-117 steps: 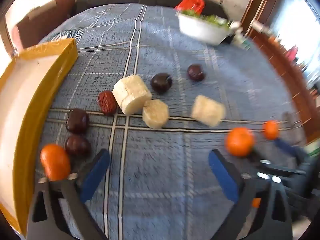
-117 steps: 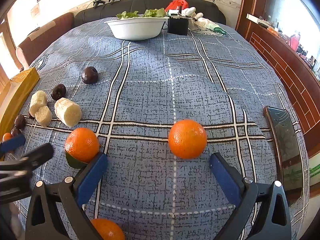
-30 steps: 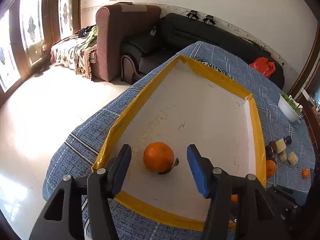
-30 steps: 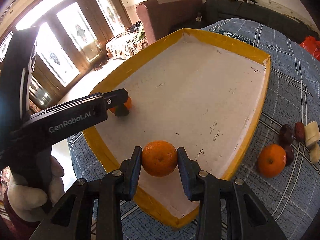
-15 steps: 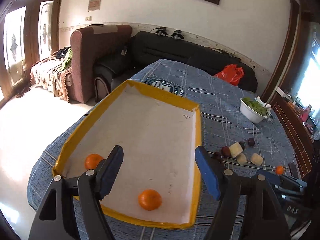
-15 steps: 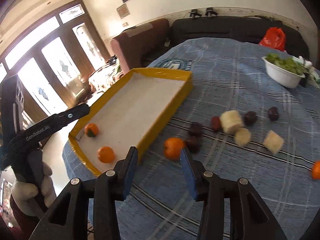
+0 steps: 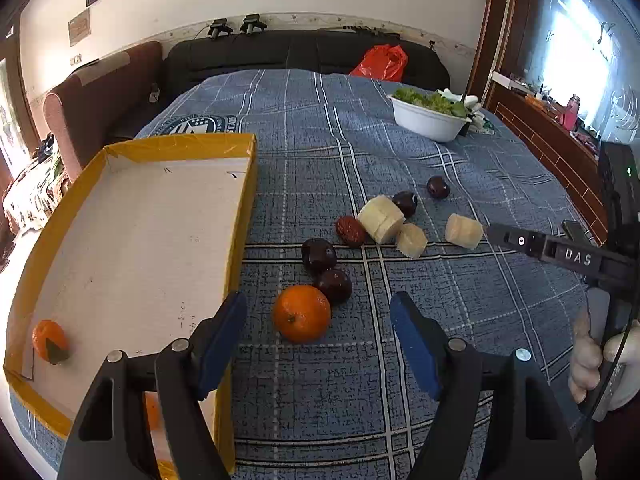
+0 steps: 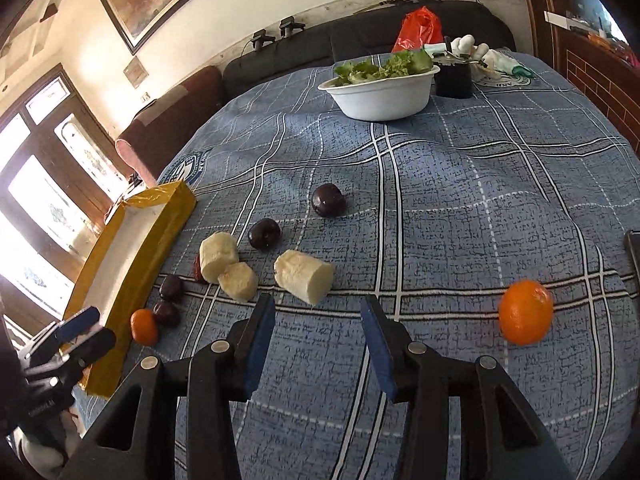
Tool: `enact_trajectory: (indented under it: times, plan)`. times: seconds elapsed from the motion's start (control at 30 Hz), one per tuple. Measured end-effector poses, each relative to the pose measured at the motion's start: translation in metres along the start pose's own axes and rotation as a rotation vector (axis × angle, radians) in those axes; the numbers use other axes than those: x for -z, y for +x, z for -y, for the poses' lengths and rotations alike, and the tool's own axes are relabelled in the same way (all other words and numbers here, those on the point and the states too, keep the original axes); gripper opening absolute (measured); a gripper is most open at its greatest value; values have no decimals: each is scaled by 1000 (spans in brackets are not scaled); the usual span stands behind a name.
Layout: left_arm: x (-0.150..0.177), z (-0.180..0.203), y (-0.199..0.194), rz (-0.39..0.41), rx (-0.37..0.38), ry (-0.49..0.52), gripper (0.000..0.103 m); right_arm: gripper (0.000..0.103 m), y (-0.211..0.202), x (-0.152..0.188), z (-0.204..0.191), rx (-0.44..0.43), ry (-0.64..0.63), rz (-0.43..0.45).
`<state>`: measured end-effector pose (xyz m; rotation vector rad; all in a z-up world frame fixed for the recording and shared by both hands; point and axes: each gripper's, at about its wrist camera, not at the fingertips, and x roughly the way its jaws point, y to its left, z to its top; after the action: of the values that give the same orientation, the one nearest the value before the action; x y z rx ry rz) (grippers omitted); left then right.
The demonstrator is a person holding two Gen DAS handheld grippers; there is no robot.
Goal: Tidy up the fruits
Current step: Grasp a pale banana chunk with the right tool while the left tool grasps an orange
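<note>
My left gripper [image 7: 316, 322] is open and empty, with an orange [image 7: 301, 313] on the blue cloth between its fingers, just right of the yellow-rimmed tray [image 7: 242, 216]. One orange [image 7: 48, 338] lies in the tray's near corner; another shows partly behind the left finger. My right gripper [image 8: 316, 336] is open and empty above the cloth, just in front of a banana chunk [image 8: 304, 276]. Another orange [image 8: 525, 317] lies to its right. Dark plums [image 7: 318, 255], a red date [image 7: 350, 231] and banana chunks [image 7: 380, 218] lie in a cluster mid-table.
A white bowl of lettuce [image 8: 380, 88] stands at the far side, with a black box [image 8: 453, 77] beside it. A phone [image 8: 633, 248] lies at the right edge. A sofa with a red bag [image 7: 380, 62] lies behind the table.
Both grippers have swung away from the tray towards the fruit on the cloth. The left now frames the orange beside the tray; the right has come close to the banana chunks.
</note>
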<state>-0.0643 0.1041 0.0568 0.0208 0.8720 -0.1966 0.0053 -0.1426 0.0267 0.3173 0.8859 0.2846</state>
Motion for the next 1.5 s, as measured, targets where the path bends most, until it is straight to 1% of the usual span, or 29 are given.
enact_trajectory:
  times: [0.1, 0.13, 0.17, 0.23, 0.3, 0.4, 0.43, 0.47, 0.5, 0.53, 0.57, 0.6, 0.7, 0.8, 0.9, 0.97, 1.0, 1.03, 1.07, 1.17, 1.33, 1.43, 1.5]
  plan:
    - [0, -4, 13, -30, -18, 2, 74, 49, 11, -6, -3, -7, 0, 4]
    - [1, -5, 15, -37, -22, -2, 74, 51, 14, -6, -4, -7, -1, 6]
    - [0, -6, 15, -27, -23, 6, 74, 55, 18, -8, -7, -8, -2, 5]
    - [-1, -5, 17, -33, -21, 22, 74, 58, 24, -9, -9, -4, -6, 3]
    - [-2, 0, 21, -37, -26, 59, 74, 58, 31, -10, -13, 11, -16, -2]
    - [0, 7, 29, -57, 8, 101, 74, 58, 39, -10, -18, 43, -38, -13]
    - [0, 10, 34, -70, 24, 111, 74, 57, 41, -9, -19, 53, -38, -22]
    - [2, 11, 38, -83, 27, 124, 73, 47, 42, -9, -19, 55, -32, -28]
    - [3, 13, 39, -78, 26, 139, 71, 41, 43, -8, -18, 61, -27, -35]
    - [4, 14, 38, -82, 39, 144, 67, 42, 42, -8, -17, 61, -27, -35]
    - [5, 14, 37, -91, 68, 146, 60, 42, 41, -8, -15, 55, -19, -36]
    - [5, 15, 36, -92, 68, 151, 57, 41, 38, -7, -14, 51, -12, -38]
    - [5, 14, 31, -93, 95, 144, 56, 41, 31, -1, -9, 33, 1, -47]
    - [4, 15, 33, -95, 75, 136, 56, 41, 24, 6, -8, 13, 13, -59]
    - [6, 25, 37, -99, 41, 173, 57, 42, 15, 15, -7, -3, 21, -67]
    - [9, 32, 39, -111, 63, 191, 55, 42, 11, 19, -7, -7, 22, -68]
    - [12, 36, 41, -117, 55, 205, 44, 42, 8, 21, -7, -8, 18, -67]
    - [13, 39, 42, -116, 37, 219, 36, 42, 6, 23, -8, -7, 13, -65]
    - [14, 41, 41, -113, 33, 228, 37, 42, 4, 25, -9, -5, 7, -62]
    - [15, 41, 32, -91, 54, 206, 37, 42, -2, 30, -13, -16, -3, -58]
    - [11, 27, 3, -30, 70, 131, 37, 42, -17, 35, -28, -38, -46, -44]
    - [8, 11, -16, 7, 72, 75, 37, 42, -26, 36, -42, -57, -72, -32]
    - [8, -1, -26, 23, 58, 43, 37, 42, -29, 36, -53, -68, -93, -27]
